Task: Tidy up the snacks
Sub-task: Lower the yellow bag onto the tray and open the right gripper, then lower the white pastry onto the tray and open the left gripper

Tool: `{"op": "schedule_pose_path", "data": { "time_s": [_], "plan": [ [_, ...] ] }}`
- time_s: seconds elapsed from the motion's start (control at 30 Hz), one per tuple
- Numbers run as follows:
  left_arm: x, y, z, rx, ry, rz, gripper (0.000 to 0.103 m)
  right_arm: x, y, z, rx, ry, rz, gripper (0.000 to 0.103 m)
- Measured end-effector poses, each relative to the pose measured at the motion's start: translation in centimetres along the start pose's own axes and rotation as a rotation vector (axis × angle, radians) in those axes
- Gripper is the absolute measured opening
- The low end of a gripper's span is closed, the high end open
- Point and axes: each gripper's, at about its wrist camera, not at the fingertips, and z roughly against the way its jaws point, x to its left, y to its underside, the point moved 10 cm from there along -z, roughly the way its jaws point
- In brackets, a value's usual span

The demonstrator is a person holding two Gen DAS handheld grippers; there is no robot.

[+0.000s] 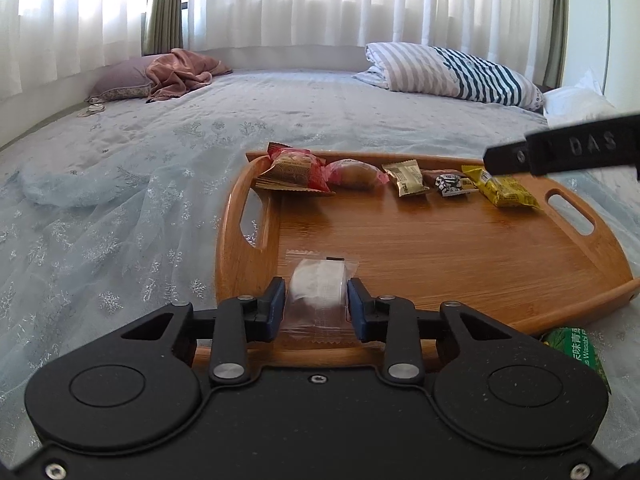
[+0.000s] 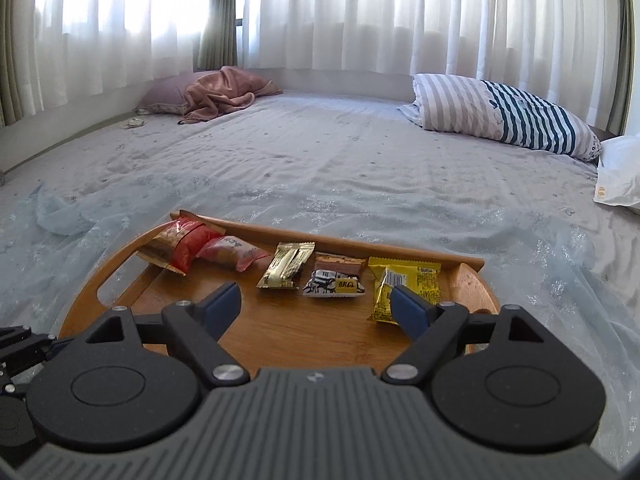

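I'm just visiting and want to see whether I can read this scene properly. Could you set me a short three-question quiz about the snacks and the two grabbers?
1. True or false: the left gripper is shut on the clear-wrapped white snack.
2. How many snacks lie in the row along the far edge of the wooden tray?
3. Which lies off the tray, on the bed: A) the yellow packet, B) the green wasabi packet, C) the red packet?

Key: 1 true. 2 five. 3 B. The right gripper is open and holds nothing.
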Motion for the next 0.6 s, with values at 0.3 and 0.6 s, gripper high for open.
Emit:
{"op": "schedule_pose_path", "data": {
  "time_s": [0.3,0.6],
  "plan": [
    [0.2,-0.7,-0.7,-0.003,-0.016,0.007,0.03,0.1,2.3,2.0,0.007,-0.041,-0.062,0.09],
    [0.2,-2.4,-2.5,0.012,-0.043,-0.045,0.03,-0.5,4.4,2.8,0.027,-0.047,-0.079,0.09]
  ]
}}
